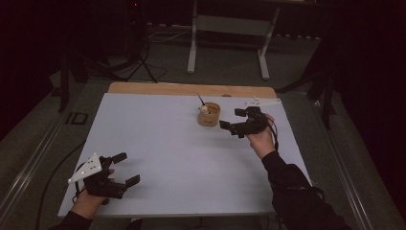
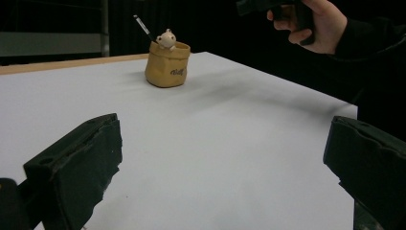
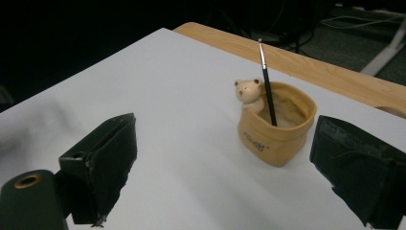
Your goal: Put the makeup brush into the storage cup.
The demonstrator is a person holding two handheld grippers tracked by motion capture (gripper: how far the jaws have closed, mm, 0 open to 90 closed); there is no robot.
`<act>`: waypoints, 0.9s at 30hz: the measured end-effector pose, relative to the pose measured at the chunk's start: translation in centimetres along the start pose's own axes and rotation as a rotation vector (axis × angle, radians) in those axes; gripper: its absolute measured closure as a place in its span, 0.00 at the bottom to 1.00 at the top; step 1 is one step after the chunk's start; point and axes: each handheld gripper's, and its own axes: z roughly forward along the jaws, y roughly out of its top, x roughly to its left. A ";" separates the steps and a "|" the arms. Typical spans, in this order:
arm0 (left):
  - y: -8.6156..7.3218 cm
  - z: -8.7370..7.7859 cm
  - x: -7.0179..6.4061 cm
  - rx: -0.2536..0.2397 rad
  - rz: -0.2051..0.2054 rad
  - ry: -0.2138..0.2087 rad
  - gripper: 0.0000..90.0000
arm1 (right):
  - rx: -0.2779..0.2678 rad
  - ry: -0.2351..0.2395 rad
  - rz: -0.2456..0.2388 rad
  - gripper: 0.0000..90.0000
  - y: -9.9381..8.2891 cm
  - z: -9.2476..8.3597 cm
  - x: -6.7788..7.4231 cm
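I want my right claw (image 1: 234, 121) brought in level, coming at the thin black brush (image 3: 266, 84) from the side without nudging the tan sack-shaped ceramic pot (image 3: 276, 128) with its little bear, which stands far back on the white tabletop (image 1: 182, 163). That claw gapes wide, empty, just beside the pot. My left claw (image 1: 126, 169) sits near me, spread apart, holding nothing.

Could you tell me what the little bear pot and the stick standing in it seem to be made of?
Bear pot: probably glazed ceramic, tan with a soft sheen and moulded, sack-like folds. Stick: a thin black shaft with a pale tip, possibly a paintbrush; wood or plastic, unclear.
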 end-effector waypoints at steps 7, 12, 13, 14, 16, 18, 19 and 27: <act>0.0 0.0 0.0 -0.001 0.002 -0.001 0.00 | -0.012 0.032 -0.006 0.10 -1.8 -0.8 0.6; 0.0 0.0 -0.1 0.001 0.005 -0.002 0.00 | -0.036 0.068 -0.011 0.10 -3.1 -1.6 1.0; 0.0 0.0 -0.1 0.001 0.004 -0.003 0.00 | -0.048 0.077 -0.011 0.10 -3.4 -1.8 1.0; 0.0 0.0 -0.1 0.002 0.004 -0.003 0.00 | -0.062 0.084 -0.012 0.10 -3.6 -2.0 1.1; 0.0 0.1 -0.1 0.002 0.003 -0.004 0.00 | -0.074 0.104 -0.021 0.10 -4.2 -2.4 1.3; 0.0 0.1 -0.1 0.004 0.006 -0.005 0.00 | -0.078 0.107 -0.035 0.10 -4.7 -2.6 1.5; 0.0 0.1 -0.1 0.004 0.006 -0.006 0.00 | -0.080 0.109 -0.037 0.10 -5.0 -2.7 1.5; 0.0 0.2 -0.1 0.007 0.007 -0.006 0.00 | -0.052 0.125 -0.050 0.10 -7.4 -3.6 1.9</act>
